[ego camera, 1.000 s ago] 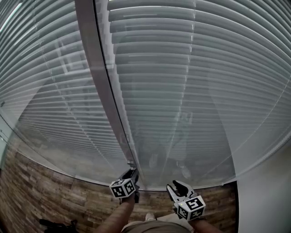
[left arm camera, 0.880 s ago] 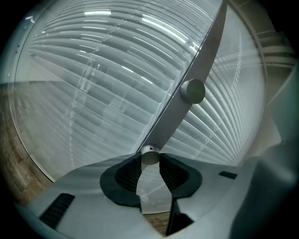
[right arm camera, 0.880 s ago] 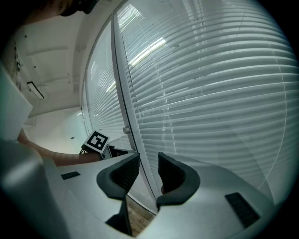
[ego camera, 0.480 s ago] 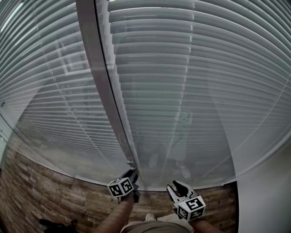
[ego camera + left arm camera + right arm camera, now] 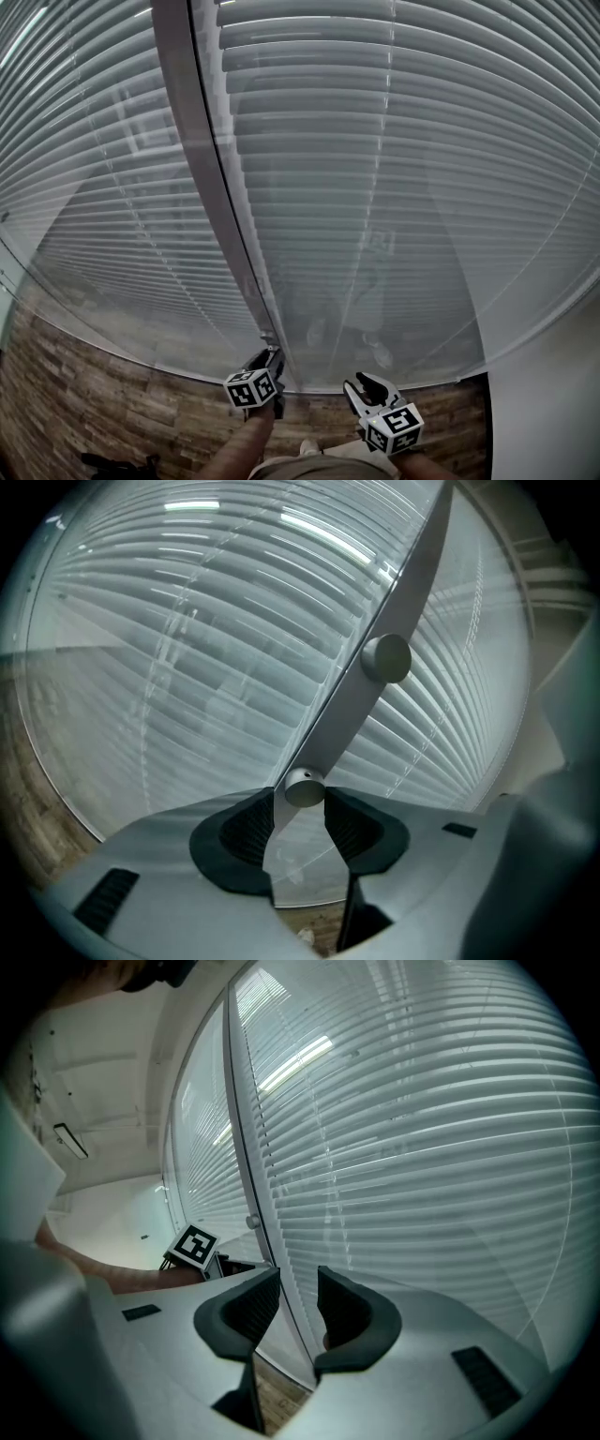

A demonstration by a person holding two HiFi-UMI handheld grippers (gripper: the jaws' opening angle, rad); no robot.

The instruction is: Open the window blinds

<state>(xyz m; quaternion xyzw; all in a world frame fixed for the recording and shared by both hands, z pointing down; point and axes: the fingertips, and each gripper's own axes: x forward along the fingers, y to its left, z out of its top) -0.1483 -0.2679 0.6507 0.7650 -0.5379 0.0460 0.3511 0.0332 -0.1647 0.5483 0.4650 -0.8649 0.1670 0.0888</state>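
Observation:
White slatted blinds [image 5: 394,187] hang shut behind glass, right of a grey metal upright [image 5: 202,187]; more blinds [image 5: 94,187] hang to its left. A small round metal knob [image 5: 302,787] sticks out low on the upright, and a second knob [image 5: 385,658] sits higher. My left gripper [image 5: 272,354] is at the upright's foot. Its jaws have just been opening, and the lower knob sits between its fingertips [image 5: 300,803] with a slight gap. My right gripper [image 5: 361,382] hovers beside it before the glass, jaws drawn together [image 5: 298,1283] on nothing.
Wood-patterned floor [image 5: 94,412] runs below the window. A white wall [image 5: 553,403] closes the right side. A dark object [image 5: 112,461] lies on the floor at lower left. The left gripper's marker cube [image 5: 192,1246] shows in the right gripper view.

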